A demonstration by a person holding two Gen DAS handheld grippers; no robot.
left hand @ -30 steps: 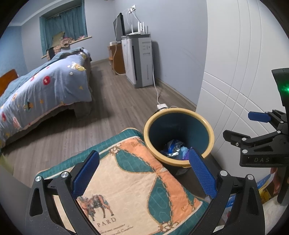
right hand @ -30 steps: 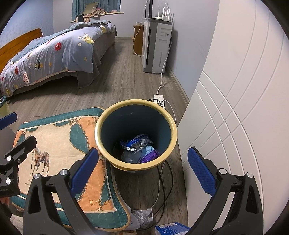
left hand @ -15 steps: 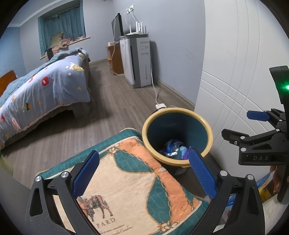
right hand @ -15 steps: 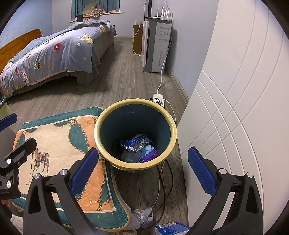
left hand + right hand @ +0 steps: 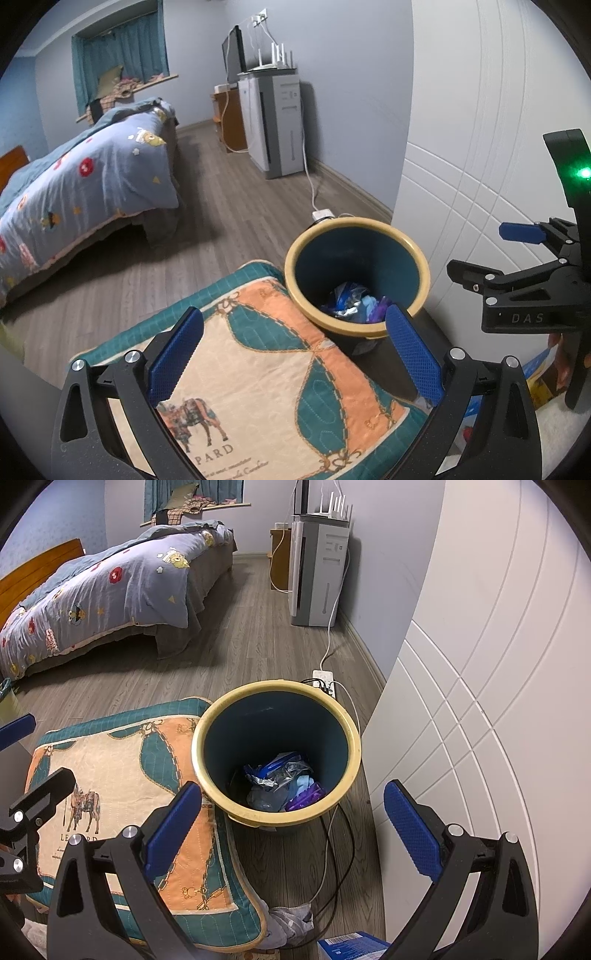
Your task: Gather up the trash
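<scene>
Right wrist view had the bin [image 5: 236,814] on the floor at twelve o'clock from my right gripper [image 5: 291,829], wrappers [image 5: 282,784] at its bottom, both my grippers spread wide and empty, my left gripper [image 5: 293,352] farther off, the bin at one o'clock.

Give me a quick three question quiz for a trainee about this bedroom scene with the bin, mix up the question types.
1. True or false: the bin is empty.
2. What are the right tongs holding? A) a wrapper B) nothing C) a cable
3. Fill in: the patterned cushion lies on the bin's ____ side in the right wrist view.

Key: 1. False, wrappers lie at the bottom. 2. B, the jaws stand wide apart, as do those of the left tongs. 3. Left, touching the rim.
</scene>
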